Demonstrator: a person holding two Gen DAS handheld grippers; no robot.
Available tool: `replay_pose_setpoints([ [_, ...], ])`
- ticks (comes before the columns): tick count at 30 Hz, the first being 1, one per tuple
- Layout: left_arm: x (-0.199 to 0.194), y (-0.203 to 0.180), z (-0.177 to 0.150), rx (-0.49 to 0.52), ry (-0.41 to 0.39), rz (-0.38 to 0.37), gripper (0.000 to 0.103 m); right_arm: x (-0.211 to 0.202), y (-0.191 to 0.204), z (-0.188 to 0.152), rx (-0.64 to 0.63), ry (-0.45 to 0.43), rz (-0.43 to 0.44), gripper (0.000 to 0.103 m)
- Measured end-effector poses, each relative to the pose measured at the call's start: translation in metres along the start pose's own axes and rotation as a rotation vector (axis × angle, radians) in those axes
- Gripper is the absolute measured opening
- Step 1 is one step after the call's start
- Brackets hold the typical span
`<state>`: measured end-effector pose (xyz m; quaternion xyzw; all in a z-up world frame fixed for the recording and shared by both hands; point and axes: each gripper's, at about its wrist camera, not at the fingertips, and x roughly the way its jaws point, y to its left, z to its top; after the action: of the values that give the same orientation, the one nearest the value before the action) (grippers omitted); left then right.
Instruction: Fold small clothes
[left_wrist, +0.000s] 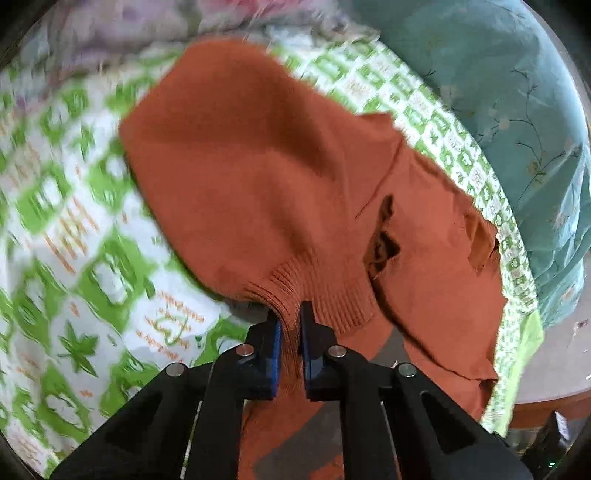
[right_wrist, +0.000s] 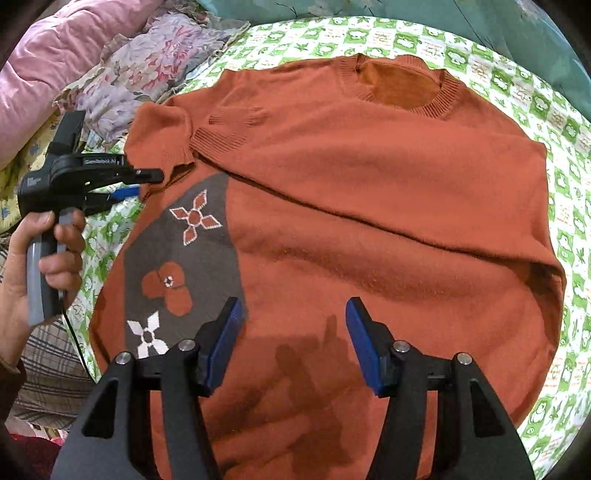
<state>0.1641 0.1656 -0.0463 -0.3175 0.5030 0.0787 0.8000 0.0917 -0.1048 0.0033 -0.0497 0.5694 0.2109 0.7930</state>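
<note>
Rust-orange sweater (right_wrist: 369, 206) lies flat on the green-checked sheet (right_wrist: 554, 122), neckline (right_wrist: 402, 85) farthest from the released right gripper (right_wrist: 293, 343). Left gripper (left_wrist: 290, 328) (nearer the sleeve) clamps the cuff (left_wrist: 314, 295) at the sweater's left edge.

Rust-orange sweater (right_wrist: 369, 206), with a grey panel (right_wrist: 184, 266) toward its left edge carrying a white-outlined orange flower, a solid orange flower and a white flower. Beneath the sweater, a sheet (right_wrist: 561, 192) checked green and white with small orange lettering; beside the sheet a teal cloth (left_wrist: 517, 110) with dark twig lines, and a lilac floral cloth (right_wrist: 147, 70) next to a pink quilted one (right_wrist: 48, 62). Both grippers black with blue pads (right_wrist: 225, 343); near the left one a plaid fabric (right_wrist: 51, 373), possibly grey and brown.
</note>
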Motion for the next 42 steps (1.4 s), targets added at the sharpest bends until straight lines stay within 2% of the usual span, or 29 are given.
replay_pose_setpoints([
  [2, -0.015, -0.017, 0.002, 0.065, -0.050, 0.007, 0.005, -0.003, 0.001, 0.001, -0.006, -0.014, -0.010, 0.059],
  [5, -0.046, -0.049, 0.001, 0.166, -0.122, -0.029, 0.005, -0.012, -0.004, 0.005, 0.007, -0.059, -0.018, 0.059],
  [9, -0.070, -0.103, -0.002, 0.298, -0.141, -0.142, 0.005, -0.021, -0.022, 0.011, 0.052, -0.106, -0.055, 0.059],
  [12, -0.073, -0.147, -0.008, 0.391, -0.137, -0.241, 0.005, -0.028, -0.047, 0.013, 0.117, -0.126, -0.079, 0.059],
  [16, -0.046, -0.205, -0.022, 0.495, -0.083, -0.319, 0.005, -0.037, -0.091, 0.009, 0.248, -0.152, -0.123, 0.059],
  [21, 0.001, -0.261, -0.042, 0.539, -0.004, -0.406, 0.005, -0.052, -0.148, -0.003, 0.410, -0.182, -0.167, 0.059],
  [25, 0.041, -0.298, -0.064, 0.607, 0.060, -0.434, 0.005, -0.060, -0.178, -0.014, 0.505, -0.206, -0.192, 0.059],
  [27, 0.067, -0.311, -0.078, 0.640, 0.112, -0.422, 0.005, -0.062, -0.190, -0.018, 0.542, -0.211, -0.192, 0.059],
  [30, 0.101, -0.317, -0.093, 0.670, 0.205, -0.370, 0.008, -0.062, -0.198, -0.022, 0.571, -0.217, -0.192, 0.059],
  [32, 0.110, -0.312, -0.096, 0.664, 0.261, -0.367, 0.016, -0.061, -0.200, -0.021, 0.571, -0.217, -0.188, 0.059],
  [33, 0.109, -0.307, -0.096, 0.654, 0.285, -0.384, 0.027, -0.061, -0.200, -0.021, 0.568, -0.218, -0.187, 0.059],
  [36, 0.091, -0.283, -0.094, 0.655, 0.258, -0.375, 0.045, -0.057, -0.199, -0.018, 0.538, -0.223, -0.177, 0.059],
  [39, 0.069, -0.251, -0.089, 0.634, 0.238, -0.353, 0.046, -0.049, -0.195, -0.012, 0.480, -0.225, -0.147, 0.059],
  [42, 0.044, -0.206, -0.082, 0.627, 0.197, -0.268, 0.046, -0.040, -0.181, 0.000, 0.369, -0.230, -0.135, 0.059],
])
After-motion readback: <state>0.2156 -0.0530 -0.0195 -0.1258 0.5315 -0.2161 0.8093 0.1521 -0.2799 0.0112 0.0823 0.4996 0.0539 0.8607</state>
